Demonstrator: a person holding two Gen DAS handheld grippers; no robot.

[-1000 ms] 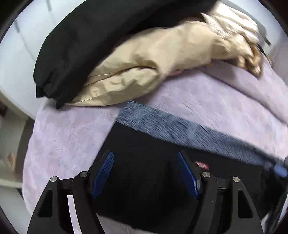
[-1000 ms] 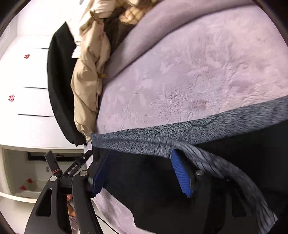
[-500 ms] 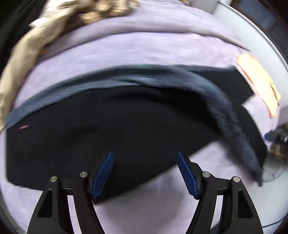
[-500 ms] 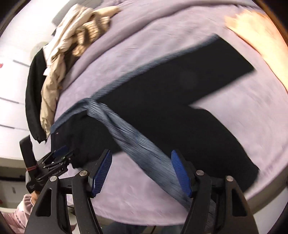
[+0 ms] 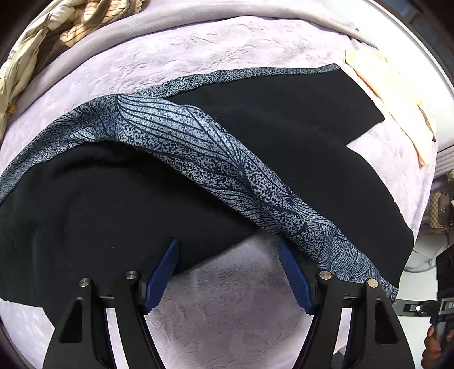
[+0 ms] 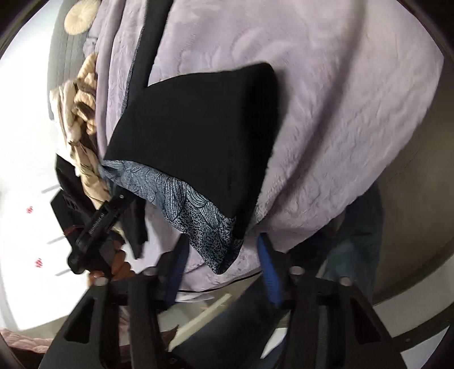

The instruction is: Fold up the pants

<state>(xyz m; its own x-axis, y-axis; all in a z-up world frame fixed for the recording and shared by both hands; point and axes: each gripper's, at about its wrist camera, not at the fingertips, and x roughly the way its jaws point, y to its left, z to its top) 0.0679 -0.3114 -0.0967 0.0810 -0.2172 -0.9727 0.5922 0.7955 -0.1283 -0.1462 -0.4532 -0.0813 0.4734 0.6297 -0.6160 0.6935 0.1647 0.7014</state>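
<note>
Black pants point(image 5: 283, 142) with a grey-blue patterned side stripe point(image 5: 215, 159) lie spread on a lilac blanket point(image 5: 227, 318). One leg crosses over the other, its stripe twisted on top. My left gripper point(image 5: 228, 274) is open and empty, just short of the pants' near edge. In the right wrist view the pants point(image 6: 198, 127) lie at the bed's edge with the stripe's end point(image 6: 210, 232) hanging near my right gripper point(image 6: 222, 265), which is open and empty. The left gripper point(image 6: 99, 224) shows there at the left.
A pile of beige and black clothes point(image 5: 25, 54) lies at the far left of the bed, also in the right wrist view point(image 6: 82, 119). A peach cloth point(image 5: 397, 93) lies at the bed's right edge. A round cushion point(image 6: 81, 15) is at the top left.
Both grippers have pulled back from the pants and swung around. The right gripper has moved off to the bed's edge near the leg end. The striped leg now lies across the other leg.
</note>
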